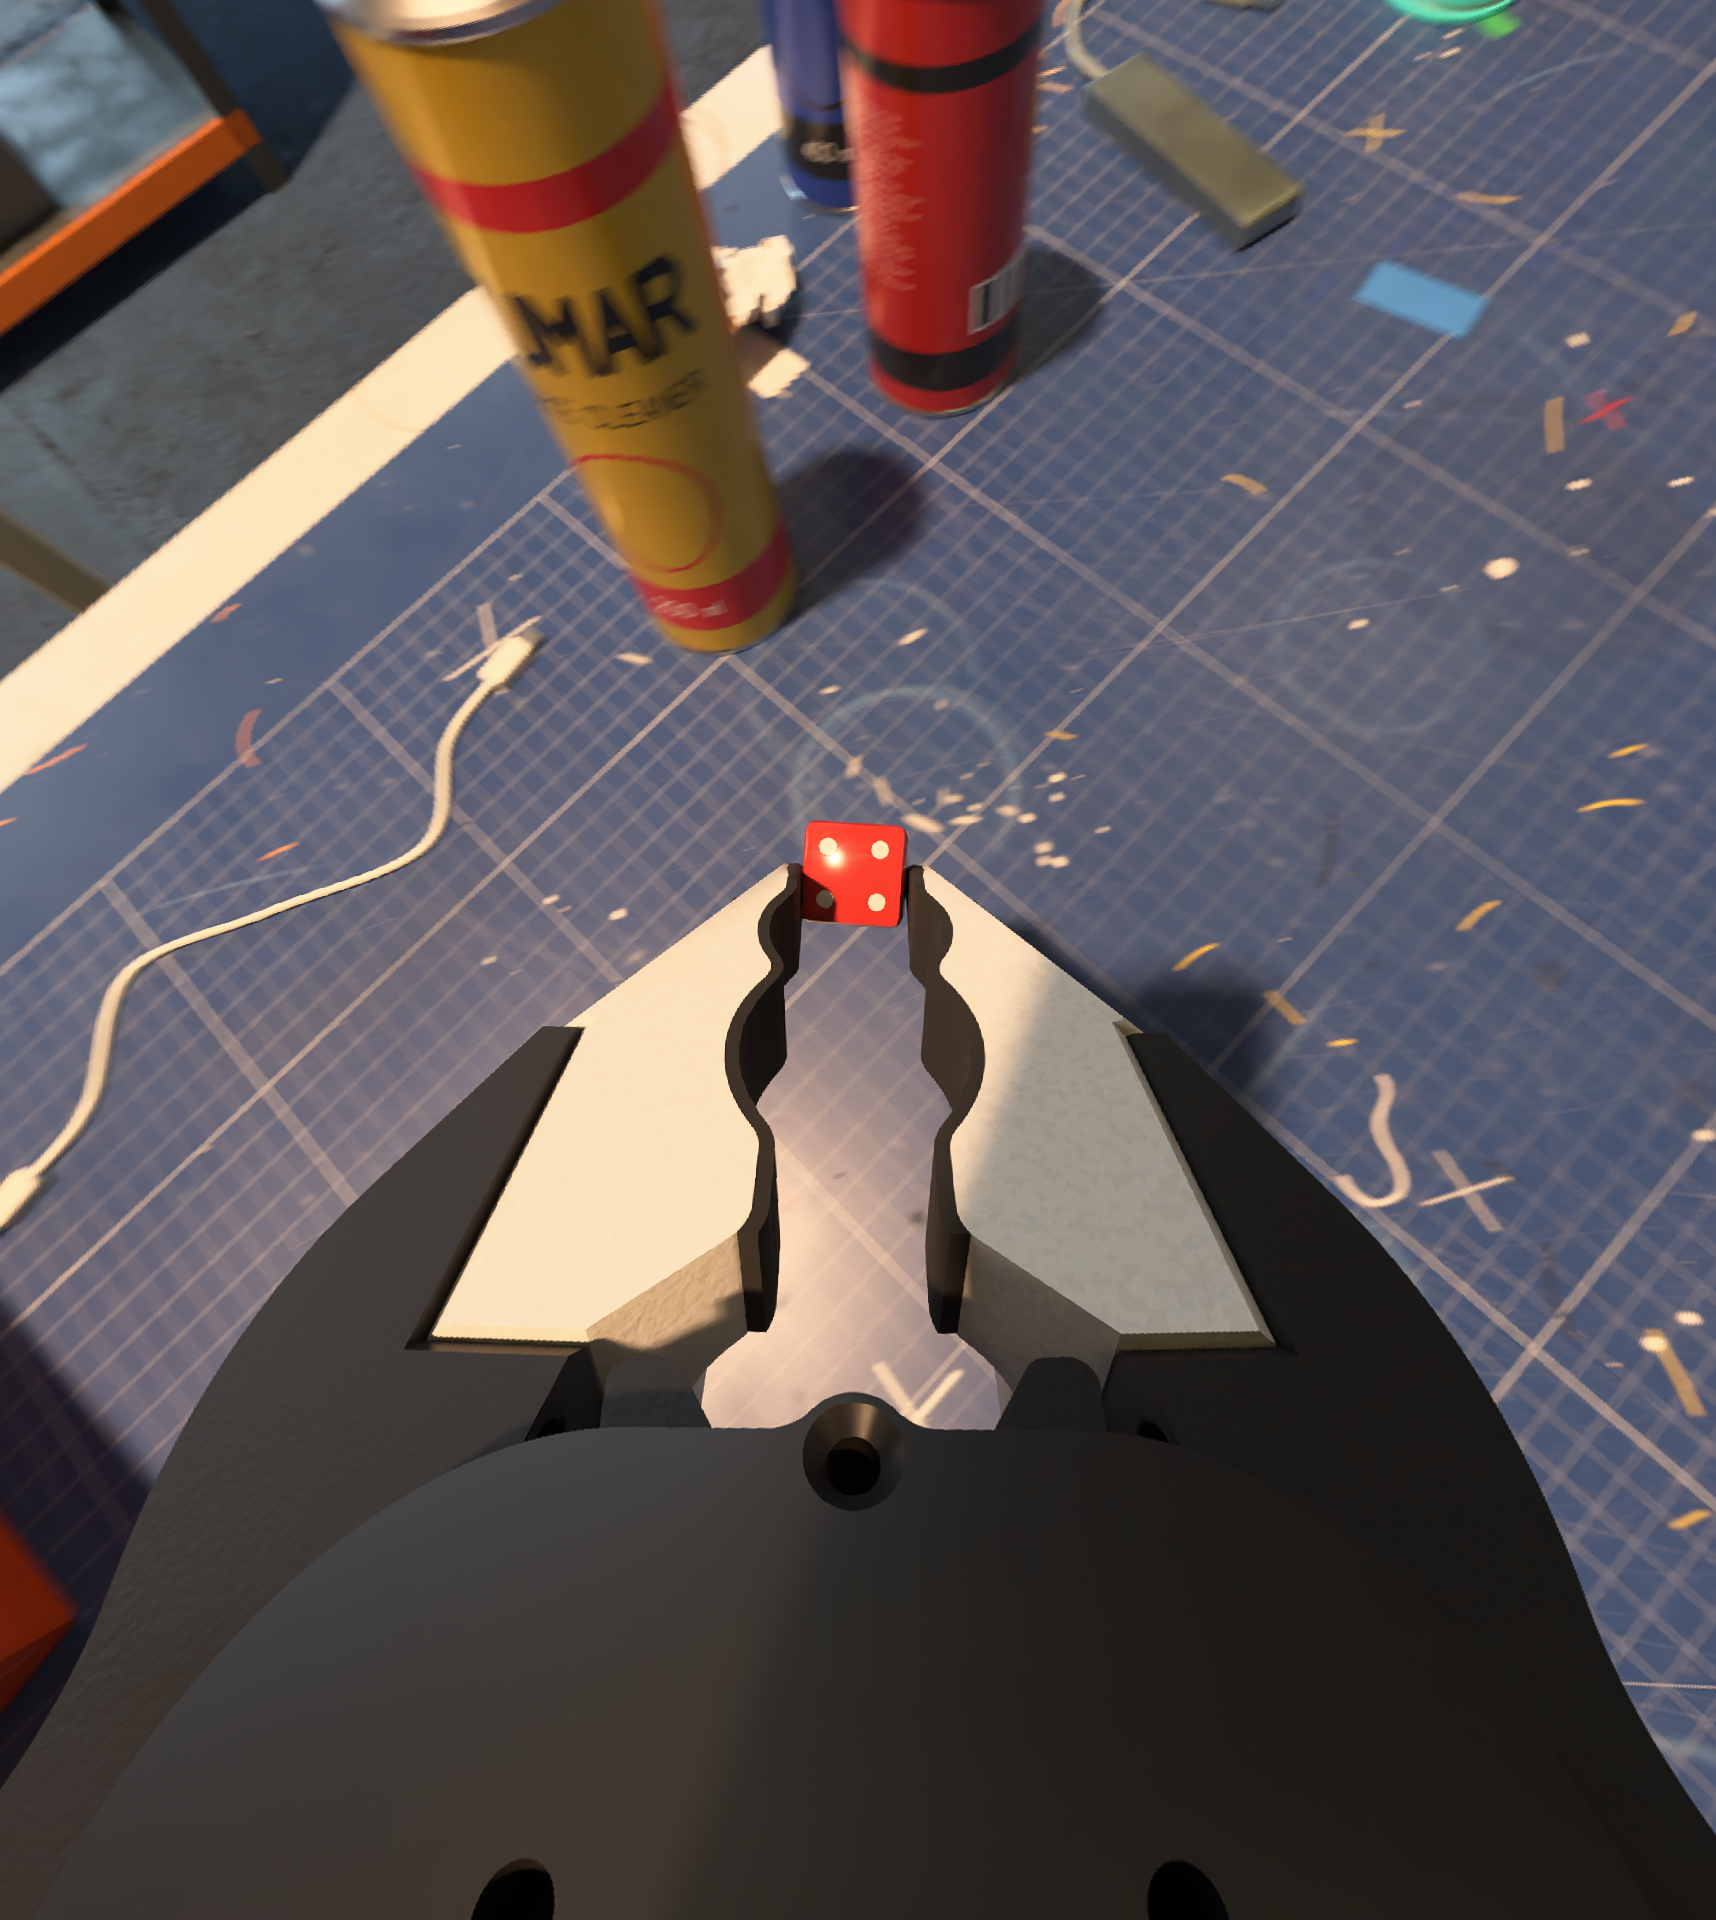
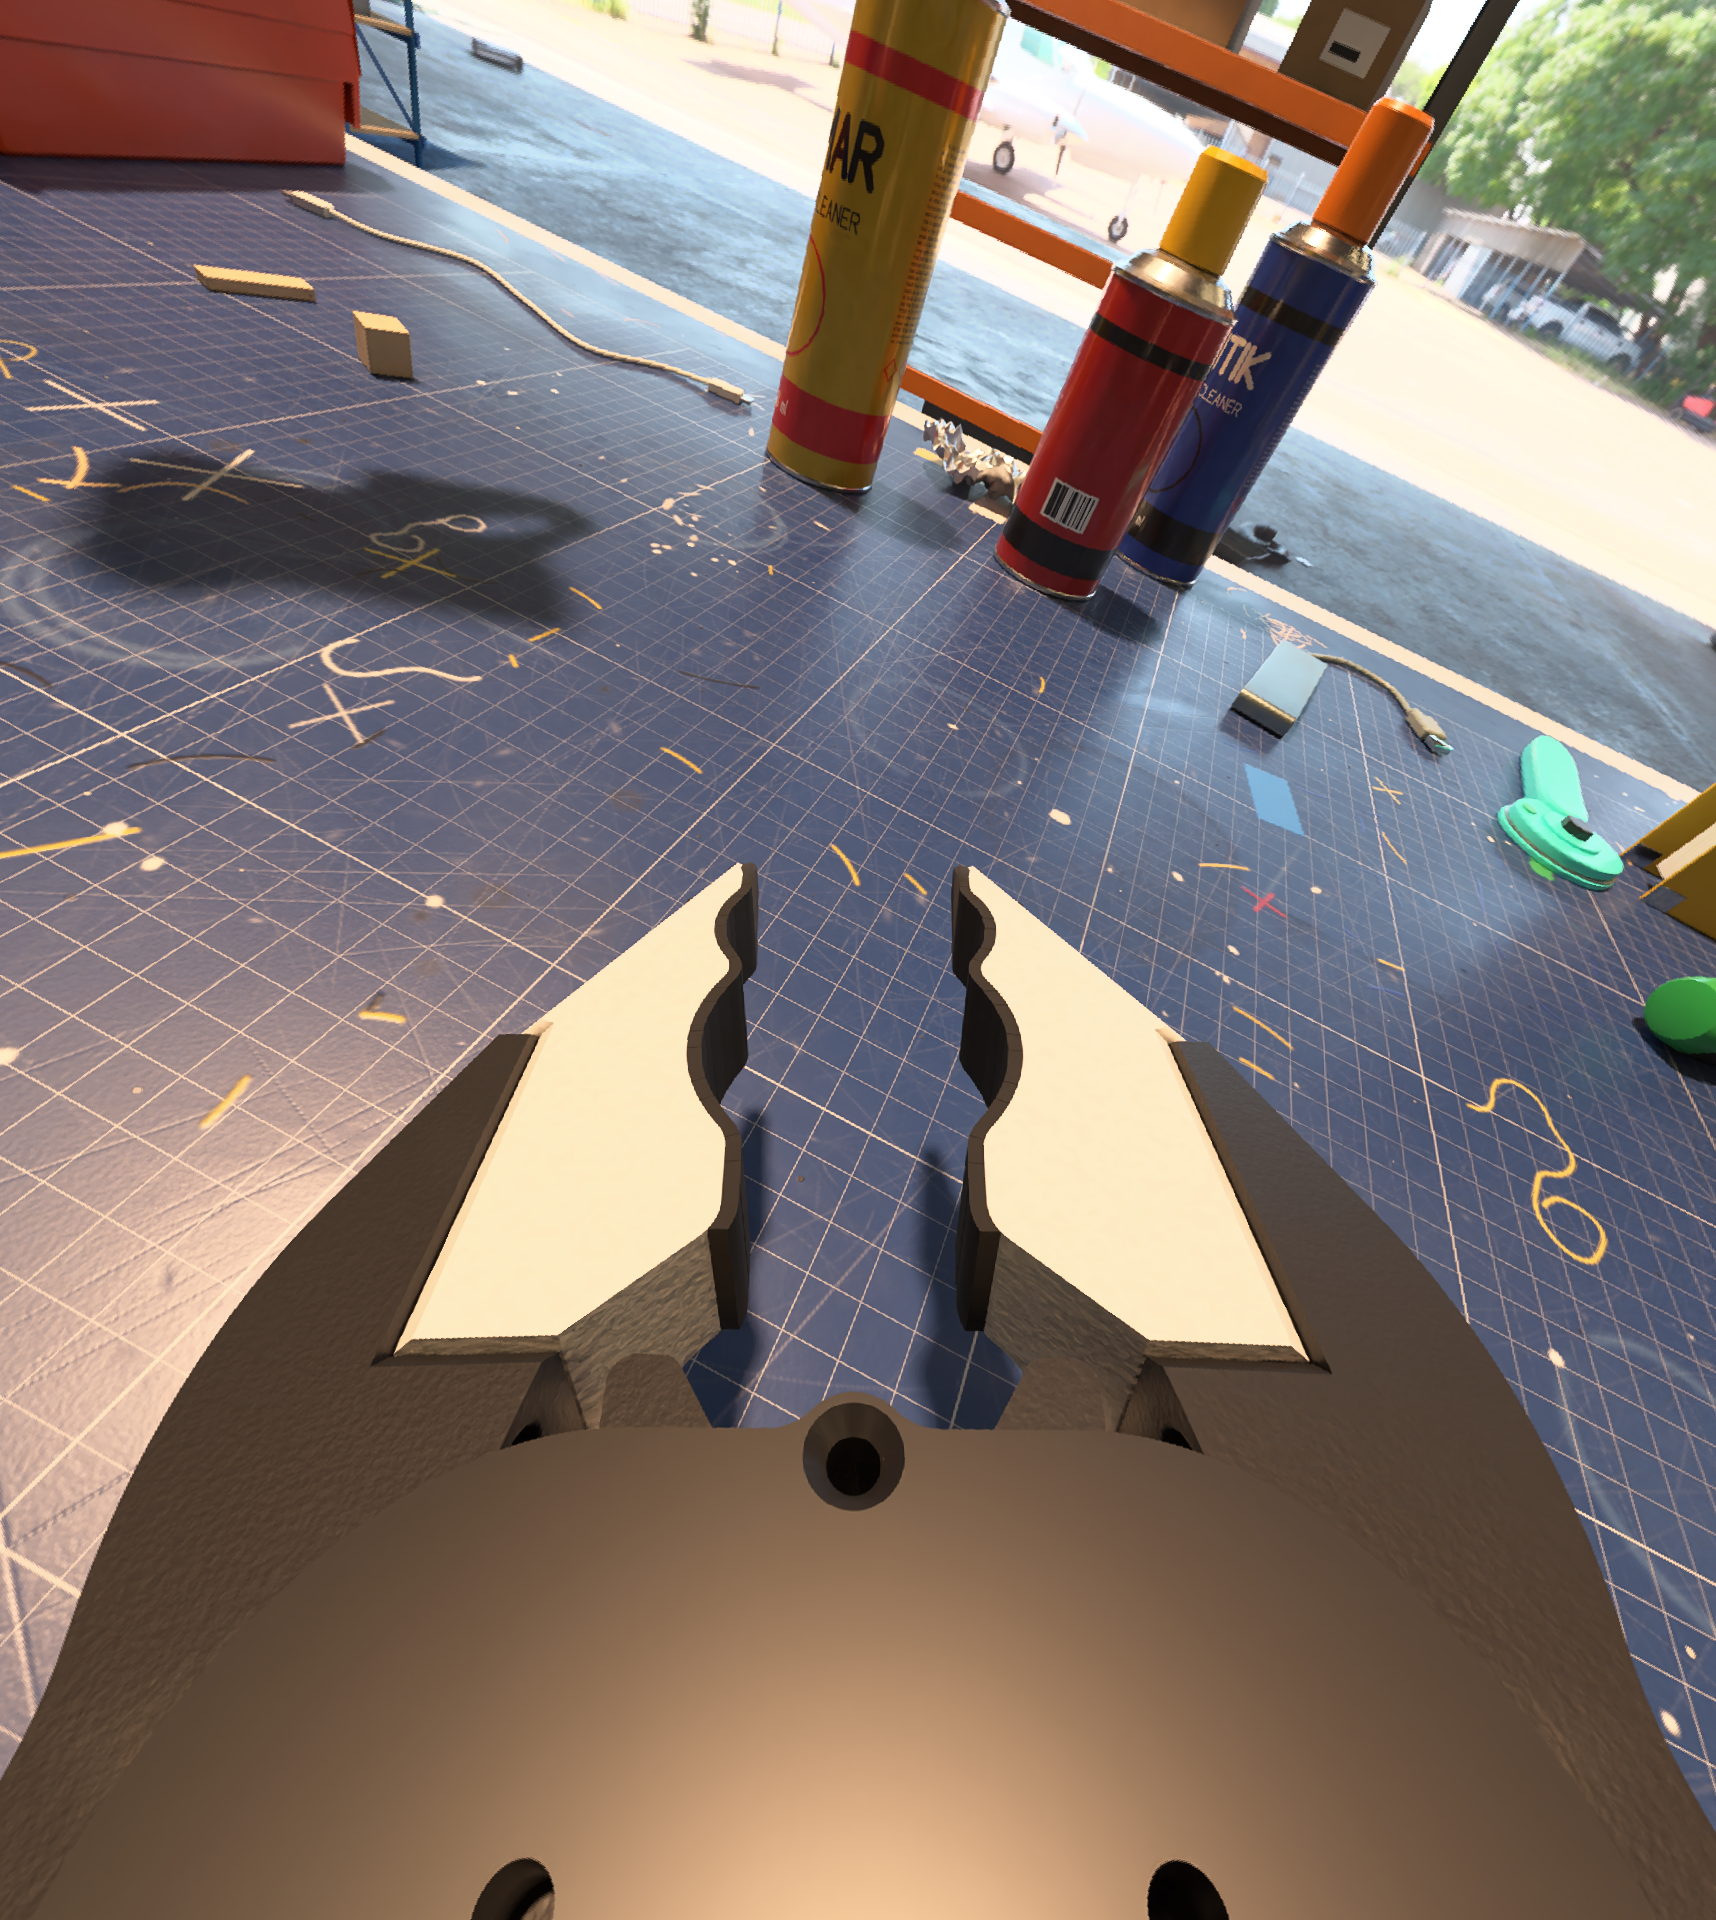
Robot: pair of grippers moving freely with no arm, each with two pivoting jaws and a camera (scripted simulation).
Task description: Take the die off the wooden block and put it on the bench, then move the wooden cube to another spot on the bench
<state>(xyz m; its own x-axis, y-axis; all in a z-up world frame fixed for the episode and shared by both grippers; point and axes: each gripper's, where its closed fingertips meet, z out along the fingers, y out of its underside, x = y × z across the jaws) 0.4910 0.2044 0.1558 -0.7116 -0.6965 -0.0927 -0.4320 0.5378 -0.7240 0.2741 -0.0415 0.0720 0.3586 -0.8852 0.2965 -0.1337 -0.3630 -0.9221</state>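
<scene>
My left gripper (image 1: 855, 891) is shut on a small red die (image 1: 854, 860) with white dots, pinched between the fingertips above the blue cutting mat (image 1: 1249, 779) of the bench. My right gripper (image 2: 855, 883) is open and empty, low over the mat (image 2: 521, 831). A small wooden cube (image 2: 383, 343) sits on the mat at the far left in the right wrist view, with a flat wooden piece (image 2: 254, 283) beyond it. The wooden cube is not in the left wrist view. A gripper-shaped shadow (image 2: 314, 520) lies on the mat near the cube.
A yellow spray can (image 1: 615, 343) (image 2: 875, 239), a red can (image 1: 937, 197) (image 2: 1114, 416) and a blue can (image 2: 1249, 384) stand by the far bench edge. A white cable (image 1: 241, 914), a grey block (image 1: 1197, 156) (image 2: 1280, 691), an orange box (image 2: 127, 73) and green tools (image 2: 1555, 821) lie around.
</scene>
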